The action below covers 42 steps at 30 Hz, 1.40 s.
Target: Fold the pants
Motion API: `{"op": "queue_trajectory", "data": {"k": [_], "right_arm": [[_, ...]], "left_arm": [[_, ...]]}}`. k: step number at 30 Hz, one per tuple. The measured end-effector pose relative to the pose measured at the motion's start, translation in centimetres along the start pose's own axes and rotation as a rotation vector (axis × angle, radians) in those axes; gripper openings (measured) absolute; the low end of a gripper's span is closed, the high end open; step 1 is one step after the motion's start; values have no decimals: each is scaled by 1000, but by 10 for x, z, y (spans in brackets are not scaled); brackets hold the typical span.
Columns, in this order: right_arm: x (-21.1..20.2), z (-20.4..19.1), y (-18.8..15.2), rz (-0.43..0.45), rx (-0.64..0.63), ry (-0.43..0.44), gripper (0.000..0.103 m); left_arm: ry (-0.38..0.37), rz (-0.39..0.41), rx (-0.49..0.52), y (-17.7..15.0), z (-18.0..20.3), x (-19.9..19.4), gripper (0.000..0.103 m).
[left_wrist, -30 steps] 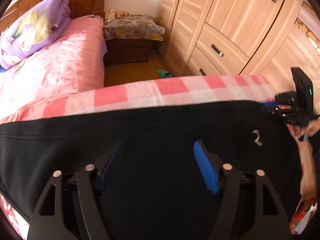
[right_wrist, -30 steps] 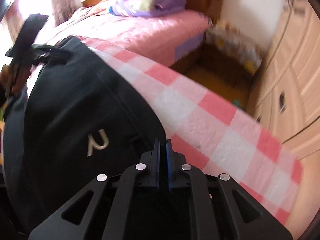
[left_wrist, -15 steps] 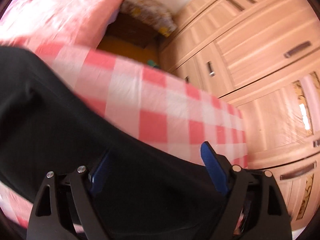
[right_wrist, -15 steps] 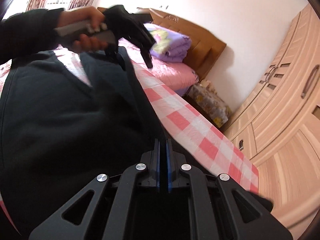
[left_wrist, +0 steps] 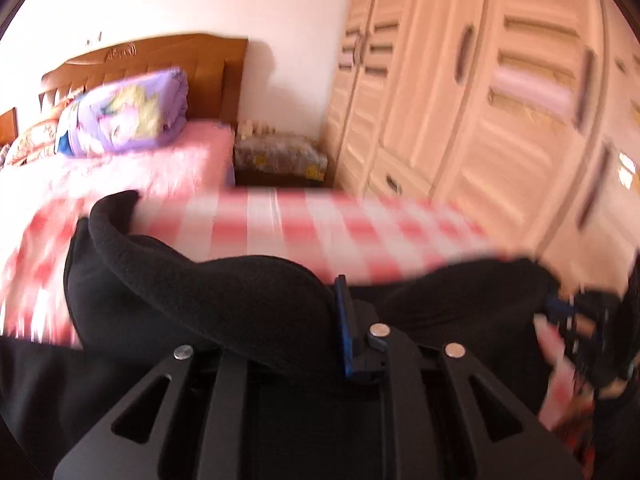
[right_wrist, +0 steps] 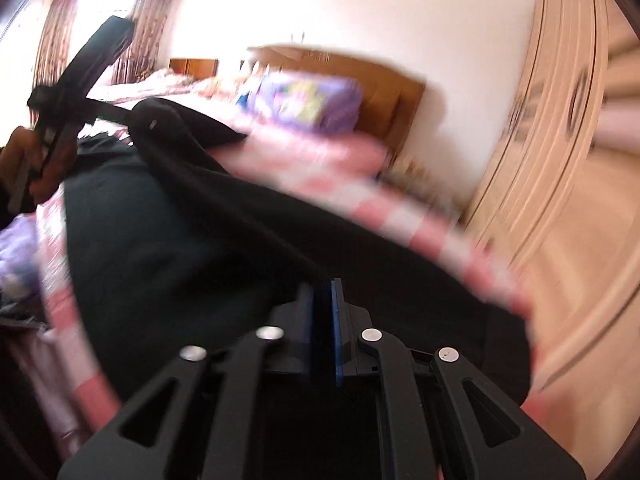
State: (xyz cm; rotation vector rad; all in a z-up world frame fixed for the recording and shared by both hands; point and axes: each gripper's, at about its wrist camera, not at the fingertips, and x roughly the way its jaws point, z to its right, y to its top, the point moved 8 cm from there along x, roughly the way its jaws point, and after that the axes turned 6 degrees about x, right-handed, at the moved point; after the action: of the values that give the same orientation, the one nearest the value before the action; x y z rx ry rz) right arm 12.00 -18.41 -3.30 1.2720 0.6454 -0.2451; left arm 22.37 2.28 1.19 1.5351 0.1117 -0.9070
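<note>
The black pants (left_wrist: 224, 292) hang lifted over the pink checked bed cover (left_wrist: 360, 228). My left gripper (left_wrist: 332, 312) is shut on a thick fold of the pants, which bulges over its left finger. In the right wrist view the pants (right_wrist: 208, 248) stretch from my right gripper (right_wrist: 322, 320), shut on their edge, up to the left gripper (right_wrist: 76, 100) at the upper left. The right gripper also shows, blurred, at the right edge of the left wrist view (left_wrist: 576, 320).
A purple folded quilt (left_wrist: 128, 116) lies on the pink bed by the wooden headboard (left_wrist: 160, 64). A covered nightstand (left_wrist: 280, 156) stands beside the bed. A tall light wood wardrobe (left_wrist: 500, 100) fills the right side. Both views are motion blurred.
My left gripper has gone from open to shut on a fold of the pants. Both grippers have lifted the pants off the checked cover, and the views have swung upward.
</note>
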Motion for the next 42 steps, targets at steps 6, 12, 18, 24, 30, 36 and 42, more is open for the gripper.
{"op": "queue_trajectory", "data": {"k": [6,12,18,24,30,36,42], "right_arm": [[-15,-4,-48,-93,154,-46,71],[-69,71,-69,-15,523,-121,84],[-52,118,-106,-20,885,-22,73],[-16,131,-93,-76,875,-7,69],[-37,121,-70,-4,763,-74,35],[-76,111,-55,42,714,-45,29],[-63,103,-118,-71,783,-48,30]], "left_arm": [[-75,-201,-153,-96,-12,37,29],[-119,-109,-333,-95,-34,18,72],[-148,-120,-380,-98,-39,15,72],[-140,-149,-358,-93,-33,31,78],[-165,-134,-309,-83,-20,30,10],[-140,38,-235,-39,-12,-32,9],[-146,-118,-177,-97,4,-35,10]]}}
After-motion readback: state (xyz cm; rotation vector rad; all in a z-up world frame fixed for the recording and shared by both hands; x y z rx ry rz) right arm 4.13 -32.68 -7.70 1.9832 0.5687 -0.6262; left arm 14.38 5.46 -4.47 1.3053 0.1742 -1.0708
